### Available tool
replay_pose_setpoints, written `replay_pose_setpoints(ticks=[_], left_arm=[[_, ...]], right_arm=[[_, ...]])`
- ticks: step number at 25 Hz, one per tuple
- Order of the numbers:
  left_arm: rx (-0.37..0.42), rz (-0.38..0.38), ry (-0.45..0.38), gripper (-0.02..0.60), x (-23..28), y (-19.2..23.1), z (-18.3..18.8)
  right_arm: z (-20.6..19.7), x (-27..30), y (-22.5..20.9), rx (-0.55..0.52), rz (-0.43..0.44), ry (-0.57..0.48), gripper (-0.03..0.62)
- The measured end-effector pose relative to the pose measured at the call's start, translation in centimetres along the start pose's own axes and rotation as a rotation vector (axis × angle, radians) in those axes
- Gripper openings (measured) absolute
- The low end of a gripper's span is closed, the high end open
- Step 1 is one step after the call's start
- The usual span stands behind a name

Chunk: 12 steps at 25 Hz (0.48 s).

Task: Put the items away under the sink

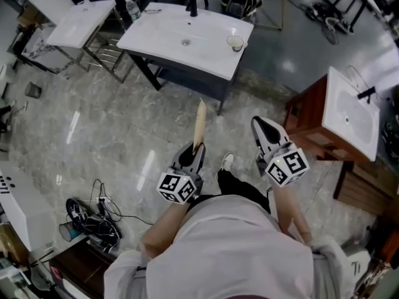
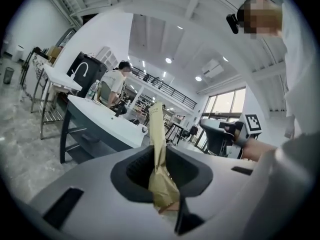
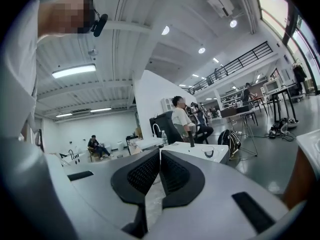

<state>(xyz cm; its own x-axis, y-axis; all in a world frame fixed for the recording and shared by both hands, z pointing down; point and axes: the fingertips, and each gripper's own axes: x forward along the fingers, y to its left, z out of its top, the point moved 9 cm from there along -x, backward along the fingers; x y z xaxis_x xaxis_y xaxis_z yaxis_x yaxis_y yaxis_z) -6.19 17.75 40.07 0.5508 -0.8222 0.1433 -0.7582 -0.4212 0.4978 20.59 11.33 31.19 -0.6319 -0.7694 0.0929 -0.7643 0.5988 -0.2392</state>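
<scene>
My left gripper (image 1: 196,149) is shut on a long tan paper packet (image 1: 200,123), which sticks up and forward from its jaws toward the sink. In the left gripper view the packet (image 2: 158,154) stands pinched between the dark pads. My right gripper (image 1: 263,126) is shut with nothing between its jaws, which meet in the right gripper view (image 3: 160,156). The white sink (image 1: 187,37) on a dark cabinet stands ahead, with a black tap (image 1: 192,5), a small cup (image 1: 235,42) and a water bottle (image 1: 131,8) on it. The space under it is mostly hidden.
A second white sink on a metal rack (image 1: 82,22) stands at the left, a wooden vanity with a white basin (image 1: 352,114) at the right. Cables and gear (image 1: 87,220) lie on the marble floor at lower left. A seated person (image 3: 182,116) is behind the sink.
</scene>
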Motion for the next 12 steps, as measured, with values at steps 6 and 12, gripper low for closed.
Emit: replay_pose_setpoints(ticks=[6, 12], left_arm=[[0.040, 0.027, -0.010, 0.071, 6.1, 0.1, 2.9], [0.062, 0.085, -0.024, 0.071, 9.6, -1.0, 4.0]], right_arm=[[1.5, 2.8, -5.4, 0.016, 0.030, 0.007, 0.034], [2.6, 5.1, -9.5, 0.029, 0.095, -0.015, 0.034]])
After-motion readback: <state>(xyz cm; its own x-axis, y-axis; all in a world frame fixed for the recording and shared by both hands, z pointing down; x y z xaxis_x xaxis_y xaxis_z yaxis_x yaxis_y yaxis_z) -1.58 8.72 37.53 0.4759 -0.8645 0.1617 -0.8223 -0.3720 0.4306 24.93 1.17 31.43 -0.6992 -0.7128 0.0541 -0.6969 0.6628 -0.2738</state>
